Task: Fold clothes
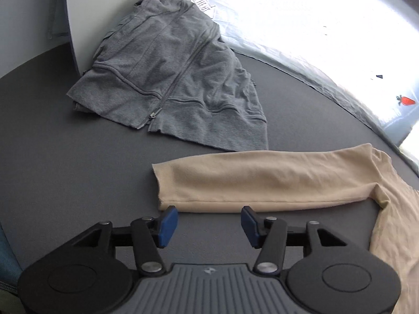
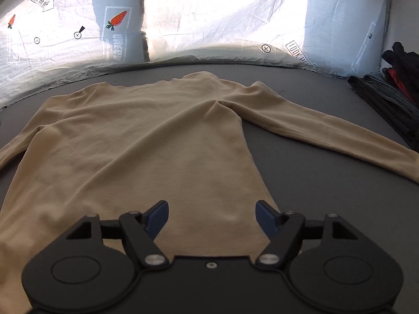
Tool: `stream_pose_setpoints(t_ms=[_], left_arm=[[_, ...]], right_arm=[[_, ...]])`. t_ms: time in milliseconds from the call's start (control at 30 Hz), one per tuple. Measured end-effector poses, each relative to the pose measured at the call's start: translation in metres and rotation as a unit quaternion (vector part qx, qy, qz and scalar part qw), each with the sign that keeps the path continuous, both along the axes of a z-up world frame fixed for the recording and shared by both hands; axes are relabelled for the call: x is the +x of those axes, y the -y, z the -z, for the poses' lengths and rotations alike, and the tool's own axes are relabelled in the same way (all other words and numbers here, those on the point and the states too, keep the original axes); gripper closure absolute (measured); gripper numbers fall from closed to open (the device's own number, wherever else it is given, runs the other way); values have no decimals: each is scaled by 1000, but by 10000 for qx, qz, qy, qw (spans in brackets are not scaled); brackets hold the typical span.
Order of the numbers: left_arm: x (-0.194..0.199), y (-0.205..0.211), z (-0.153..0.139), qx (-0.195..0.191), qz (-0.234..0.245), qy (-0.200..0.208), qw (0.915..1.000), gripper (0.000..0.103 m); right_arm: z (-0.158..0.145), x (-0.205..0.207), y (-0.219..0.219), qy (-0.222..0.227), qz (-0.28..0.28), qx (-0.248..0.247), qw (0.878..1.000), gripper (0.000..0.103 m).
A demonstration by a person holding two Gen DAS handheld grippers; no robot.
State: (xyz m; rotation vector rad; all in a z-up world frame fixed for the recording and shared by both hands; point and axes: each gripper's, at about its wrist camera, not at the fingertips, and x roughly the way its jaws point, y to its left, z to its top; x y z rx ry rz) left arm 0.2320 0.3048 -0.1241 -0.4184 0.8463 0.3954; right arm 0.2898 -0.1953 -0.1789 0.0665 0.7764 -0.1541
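Observation:
A beige long-sleeved top (image 2: 146, 141) lies spread flat on the dark grey surface (image 2: 314, 172), both sleeves stretched outward. In the left wrist view one beige sleeve (image 1: 262, 180) lies across, its cuff at the left. My left gripper (image 1: 209, 222) stands open just in front of that sleeve's near edge, with nothing between its blue pads (image 1: 167, 226). My right gripper (image 2: 212, 217) is open above the lower right part of the top's body, nothing held. A grey zip hoodie (image 1: 170, 78) lies folded at the far left.
A white upright panel (image 1: 117, 5) stands behind the hoodie. Pale bedding printed with carrots (image 2: 209, 21) borders the far edge of the surface. A pile of dark folded clothes (image 2: 392, 91) sits at the right edge. Blue fabric (image 1: 6, 259) shows at the left wrist view's left edge.

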Motion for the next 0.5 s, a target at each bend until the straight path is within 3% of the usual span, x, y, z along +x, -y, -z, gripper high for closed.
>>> stream_pose_setpoints(t_ms=[33,133,267,400,467,500], left_arm=[[-1,16,-1,-223,317,57,9992,39],[-4,68,4,-612,1318,61,9894,38],[-10,134,18,-453,2413,-376,9687,38],[-18,175,36,-604,2946,-687,9512,40],[-24,190,47,-423,2969,-876,9499,63],[-25,195,49,-187,2924,-959,9513,93]], right_arm=[[-2,-9,8,-33,88,8,10000,49],[-8,-38,28,-131,318,-134,9993,53],[-5,-68,54,-391,392,79,9984,55],[2,-82,69,-614,156,469,9969,79],[2,-85,70,-663,-14,434,9969,95],[1,-86,70,-662,-92,382,9970,98]])
